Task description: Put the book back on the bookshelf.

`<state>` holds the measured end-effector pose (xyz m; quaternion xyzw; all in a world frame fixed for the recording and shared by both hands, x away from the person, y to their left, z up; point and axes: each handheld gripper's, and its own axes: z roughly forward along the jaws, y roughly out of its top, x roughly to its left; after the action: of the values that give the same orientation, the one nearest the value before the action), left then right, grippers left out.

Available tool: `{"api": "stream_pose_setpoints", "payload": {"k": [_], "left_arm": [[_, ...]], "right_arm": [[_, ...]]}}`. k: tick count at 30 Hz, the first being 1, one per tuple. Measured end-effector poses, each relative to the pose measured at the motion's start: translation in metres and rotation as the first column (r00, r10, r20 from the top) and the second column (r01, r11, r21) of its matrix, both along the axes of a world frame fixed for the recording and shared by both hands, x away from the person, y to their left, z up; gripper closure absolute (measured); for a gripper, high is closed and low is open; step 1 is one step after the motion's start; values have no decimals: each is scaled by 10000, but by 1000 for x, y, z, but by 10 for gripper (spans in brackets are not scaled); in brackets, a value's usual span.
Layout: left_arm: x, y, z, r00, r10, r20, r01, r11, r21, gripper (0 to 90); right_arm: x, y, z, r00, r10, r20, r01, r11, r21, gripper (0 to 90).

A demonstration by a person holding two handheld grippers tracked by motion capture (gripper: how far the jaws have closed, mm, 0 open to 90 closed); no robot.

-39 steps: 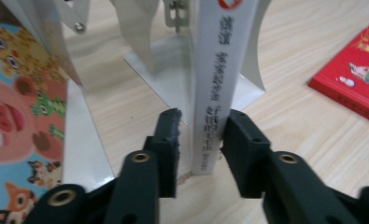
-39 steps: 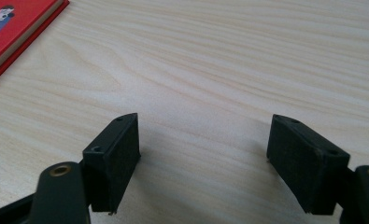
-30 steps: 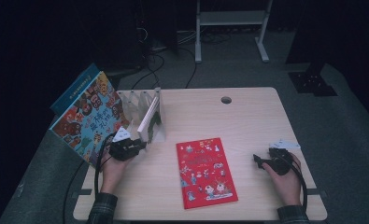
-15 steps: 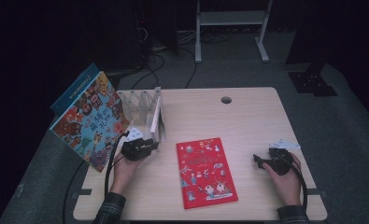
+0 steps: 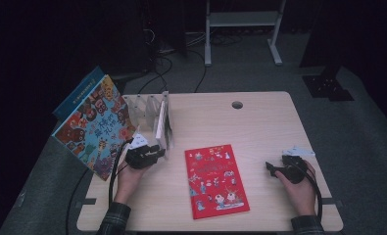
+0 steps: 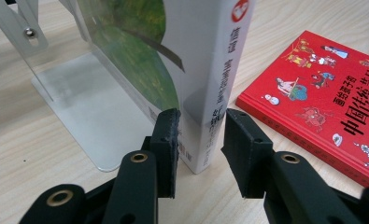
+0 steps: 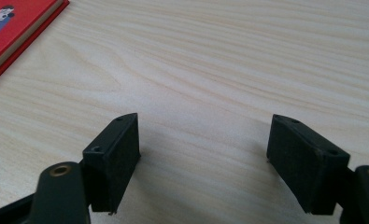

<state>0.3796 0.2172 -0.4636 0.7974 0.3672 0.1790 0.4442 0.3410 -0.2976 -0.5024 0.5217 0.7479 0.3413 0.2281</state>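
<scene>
A white book (image 6: 210, 70) stands upright in a metal rack (image 6: 93, 116) at the table's left (image 5: 162, 122). My left gripper (image 6: 202, 116) has the book's lower spine between its jaws. The jaws have just been opening. A gap shows between the spine and the right-hand pad (image 6: 240, 140), so the gripper is open. In the high view this gripper (image 5: 154, 152) sits at the rack's near end. A red picture book (image 5: 215, 178) lies flat mid-table. My right gripper (image 7: 203, 121) rests open over bare wood, right of the red book (image 5: 270, 169).
A large colourful book (image 5: 95, 125) leans off the table's left edge, with a blue one (image 5: 78, 90) behind it. The rack's slots (image 5: 142, 107) left of the white book hold nothing. A cable hole (image 5: 237, 105) is at the back.
My left hand has shifted slightly right, up to the near end of the white book. The right hand has not moved.
</scene>
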Motion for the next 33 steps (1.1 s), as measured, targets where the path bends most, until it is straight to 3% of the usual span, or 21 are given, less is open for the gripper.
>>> {"api": "stream_pose_setpoints", "payload": {"k": [11,14,17,19,21,24,27,33], "left_arm": [[-17,12,1,10000,-96,11,95,9986,513,533],[-27,15,-3,9990,-337,-300,352,9981,503,479],[-35,11,-7,9960,-731,-519,766,9947,688,411],[-39,6,-9,9927,-998,-682,1048,9917,741,347],[-42,0,-12,9861,-1367,-946,1448,9858,853,279],[-47,-10,-16,9744,-1906,-1189,2051,9708,1242,196],[-53,-18,-18,9665,-2309,-1118,2450,9601,1350,146],[-61,-34,-23,9516,-2855,-1141,3022,9366,1773,63]], "right_arm": [[-1,0,0,9999,-135,-47,135,9999,-8,208],[-1,1,0,9999,-123,-70,123,9999,-35,210],[-3,1,4,9998,-127,-170,126,9999,-61,355],[-5,3,7,9999,17,-108,-15,9999,136,390],[-6,6,11,9998,151,-107,-147,9990,417,404],[-8,15,16,9986,461,-256,-437,9952,880,429],[-9,24,21,9959,791,-437,-736,9906,1154,454],[-8,48,27,9790,1796,-963,-1645,9754,1468,473]]}}
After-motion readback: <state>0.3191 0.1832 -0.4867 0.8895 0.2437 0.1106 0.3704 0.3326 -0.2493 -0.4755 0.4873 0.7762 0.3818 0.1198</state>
